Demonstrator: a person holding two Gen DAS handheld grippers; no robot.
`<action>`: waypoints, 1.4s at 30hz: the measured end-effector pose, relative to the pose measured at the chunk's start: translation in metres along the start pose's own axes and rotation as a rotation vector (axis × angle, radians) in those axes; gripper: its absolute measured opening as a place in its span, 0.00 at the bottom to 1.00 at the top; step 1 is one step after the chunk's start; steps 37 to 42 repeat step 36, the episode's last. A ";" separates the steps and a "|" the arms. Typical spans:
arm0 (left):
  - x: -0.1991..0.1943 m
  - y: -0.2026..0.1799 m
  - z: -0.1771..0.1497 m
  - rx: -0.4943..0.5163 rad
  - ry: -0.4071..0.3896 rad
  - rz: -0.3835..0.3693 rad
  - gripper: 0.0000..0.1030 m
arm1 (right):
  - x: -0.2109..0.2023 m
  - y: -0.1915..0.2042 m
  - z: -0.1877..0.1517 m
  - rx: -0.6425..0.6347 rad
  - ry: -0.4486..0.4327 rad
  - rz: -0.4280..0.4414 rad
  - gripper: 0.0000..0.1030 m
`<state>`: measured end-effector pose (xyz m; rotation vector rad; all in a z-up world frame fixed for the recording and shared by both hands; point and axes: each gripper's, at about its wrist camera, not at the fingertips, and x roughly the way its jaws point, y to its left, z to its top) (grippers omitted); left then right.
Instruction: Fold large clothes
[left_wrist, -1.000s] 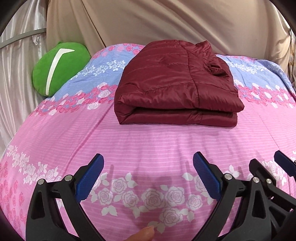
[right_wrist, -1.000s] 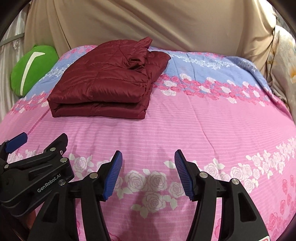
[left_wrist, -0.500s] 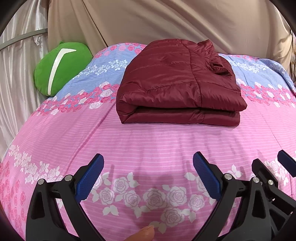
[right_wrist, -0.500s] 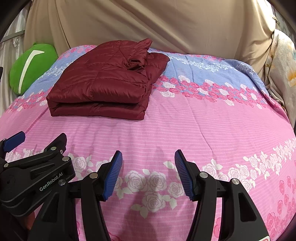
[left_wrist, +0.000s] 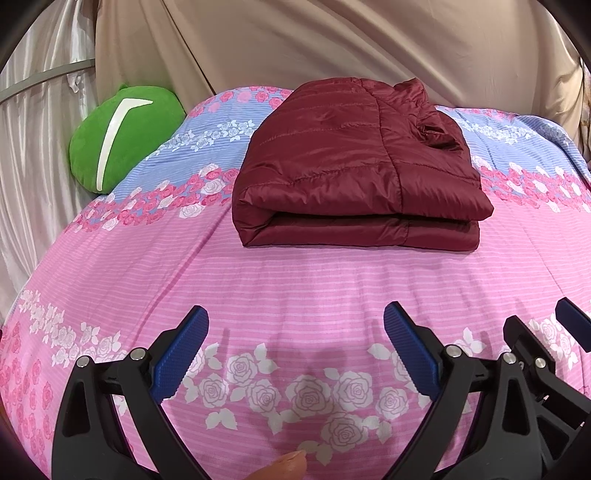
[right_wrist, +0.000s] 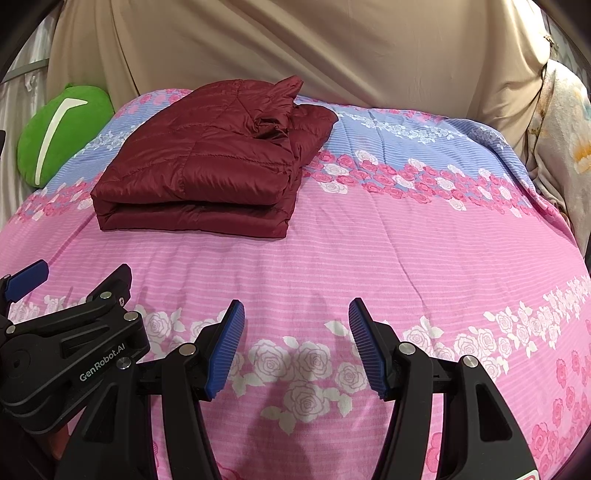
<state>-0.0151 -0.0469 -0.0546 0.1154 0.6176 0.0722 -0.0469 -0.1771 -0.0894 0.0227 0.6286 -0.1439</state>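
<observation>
A dark red quilted jacket (left_wrist: 354, 166) lies folded in a neat flat stack on the pink flowered bedspread (left_wrist: 295, 295). It also shows in the right wrist view (right_wrist: 207, 166), at the upper left. My left gripper (left_wrist: 295, 321) is open and empty, hovering over the bedspread well in front of the jacket. My right gripper (right_wrist: 295, 314) is open and empty, in front and to the right of the jacket. The left gripper's body shows at the left edge of the right wrist view (right_wrist: 66, 350).
A green cushion (left_wrist: 125, 136) leans at the bed's far left corner. Beige drapes (left_wrist: 332, 44) hang behind the bed and silvery fabric (left_wrist: 33, 147) on the left. A flowered cloth (right_wrist: 565, 147) hangs at the right. The right half of the bedspread (right_wrist: 443, 240) is bare.
Both grippers have drifted slightly, so the jacket sits a little lower and nearer in the views. Both stay open and the jacket has not moved.
</observation>
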 end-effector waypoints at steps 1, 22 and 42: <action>0.000 0.001 0.000 0.000 0.000 0.000 0.90 | 0.000 -0.001 0.000 0.000 0.000 0.000 0.56; -0.001 0.000 0.000 0.002 -0.004 0.000 0.89 | -0.001 0.001 0.000 -0.001 -0.004 -0.002 0.56; -0.003 -0.001 0.001 0.004 -0.004 -0.001 0.87 | -0.001 0.000 -0.001 0.000 -0.004 -0.006 0.56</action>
